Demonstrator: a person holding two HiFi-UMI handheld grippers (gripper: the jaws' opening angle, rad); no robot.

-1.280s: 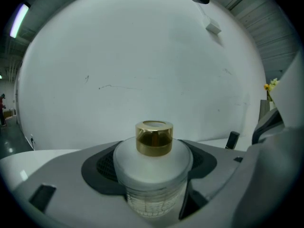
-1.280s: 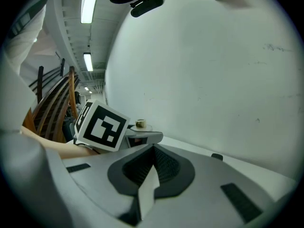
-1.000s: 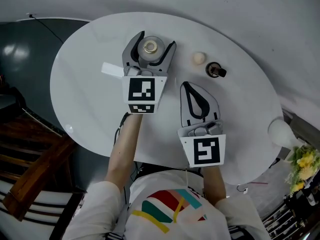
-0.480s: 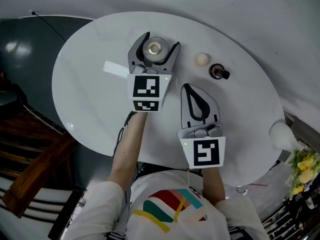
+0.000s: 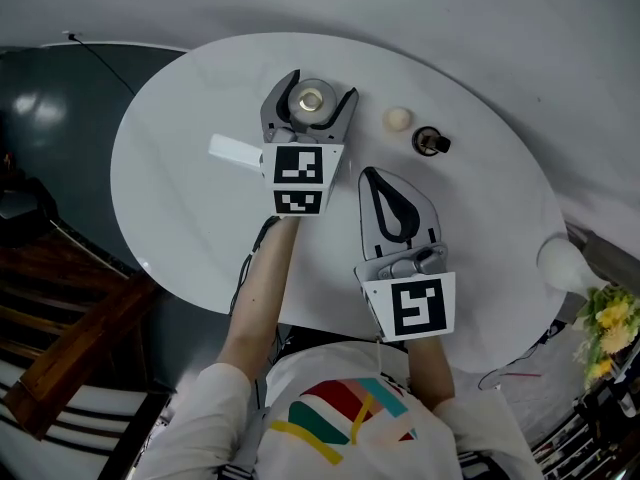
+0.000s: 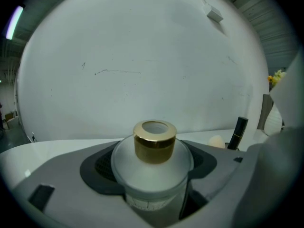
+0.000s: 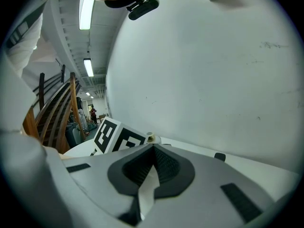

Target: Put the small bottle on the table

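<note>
The small bottle (image 5: 309, 99) is frosted white with a gold neck (image 6: 154, 141). It stands upright between the jaws of my left gripper (image 5: 318, 88), which is shut on it, over the far middle of the round white table (image 5: 180, 218). Whether its base touches the tabletop is hidden. My right gripper (image 5: 372, 174) lies nearer me and to the right, shut with nothing in it, its tips meeting (image 7: 153, 147). In the right gripper view the left gripper's marker cube (image 7: 116, 137) shows just beyond the jaws.
A cream round object (image 5: 397, 118) and a small dark tube (image 5: 430, 141) sit right of the bottle. A flat white box (image 5: 233, 152) lies left of the left gripper. A white lamp (image 5: 565, 263) and yellow flowers (image 5: 608, 328) are at the right edge, and a wooden chair (image 5: 60, 308) is lower left.
My left gripper has moved a little to the right and away from me with the bottle held in it. The right gripper has stayed put.
</note>
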